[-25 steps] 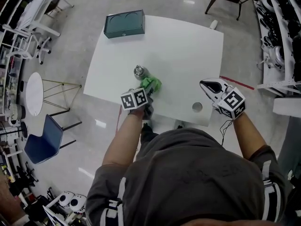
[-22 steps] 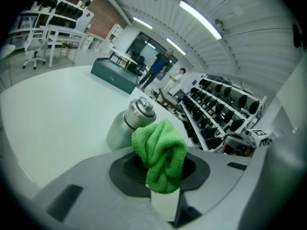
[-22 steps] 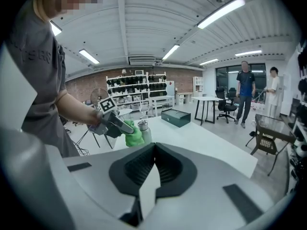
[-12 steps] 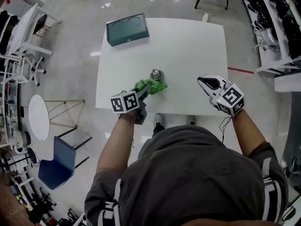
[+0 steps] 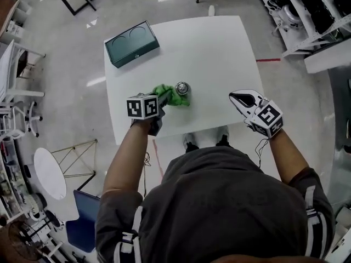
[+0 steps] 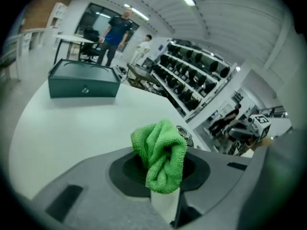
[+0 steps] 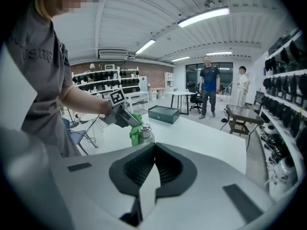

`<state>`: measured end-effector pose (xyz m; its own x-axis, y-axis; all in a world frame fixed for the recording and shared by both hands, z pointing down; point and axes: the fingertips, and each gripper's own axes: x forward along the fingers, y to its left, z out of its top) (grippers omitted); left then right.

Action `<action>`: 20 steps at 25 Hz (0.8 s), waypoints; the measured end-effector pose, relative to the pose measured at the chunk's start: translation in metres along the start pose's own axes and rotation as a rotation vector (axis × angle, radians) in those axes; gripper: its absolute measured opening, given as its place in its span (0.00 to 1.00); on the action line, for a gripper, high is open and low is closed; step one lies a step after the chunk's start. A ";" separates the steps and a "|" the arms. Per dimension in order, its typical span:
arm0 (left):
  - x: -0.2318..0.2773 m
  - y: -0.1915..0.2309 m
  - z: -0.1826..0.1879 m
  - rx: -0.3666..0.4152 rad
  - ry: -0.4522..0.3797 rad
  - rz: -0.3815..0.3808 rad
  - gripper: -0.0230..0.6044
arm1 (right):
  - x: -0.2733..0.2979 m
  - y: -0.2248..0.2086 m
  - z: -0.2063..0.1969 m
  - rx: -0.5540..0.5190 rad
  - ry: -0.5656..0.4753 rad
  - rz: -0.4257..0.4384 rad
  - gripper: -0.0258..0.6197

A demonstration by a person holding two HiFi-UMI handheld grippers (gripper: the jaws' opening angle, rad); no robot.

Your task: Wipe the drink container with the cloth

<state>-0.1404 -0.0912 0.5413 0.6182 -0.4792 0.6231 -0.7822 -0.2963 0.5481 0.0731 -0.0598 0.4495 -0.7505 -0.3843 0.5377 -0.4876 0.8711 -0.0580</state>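
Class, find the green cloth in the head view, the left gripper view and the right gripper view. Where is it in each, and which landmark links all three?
Head view: green cloth left of centre, against the drink container, at the left gripper tip.
Left gripper view: centre, bunched between the jaws.
Right gripper view: left of centre, beside the container.
Shared landmark: dark green box on the table.

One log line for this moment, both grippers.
left gripper: shut on green cloth | cloth: against drink container side | right gripper: shut, empty, apart from container | container: upright on white table
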 end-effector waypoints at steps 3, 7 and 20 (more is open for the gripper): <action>0.009 -0.001 0.013 0.182 0.102 -0.007 0.17 | -0.008 0.000 -0.005 0.019 0.010 -0.031 0.03; 0.019 0.002 0.043 0.294 0.146 0.010 0.17 | -0.015 -0.005 -0.007 0.039 0.009 -0.063 0.03; 0.077 -0.035 0.072 0.255 0.209 -0.081 0.17 | -0.037 -0.027 -0.030 0.067 -0.008 -0.067 0.03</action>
<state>-0.0713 -0.1772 0.5297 0.6611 -0.2738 0.6986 -0.7078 -0.5364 0.4596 0.1279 -0.0602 0.4559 -0.7184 -0.4441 0.5355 -0.5658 0.8208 -0.0783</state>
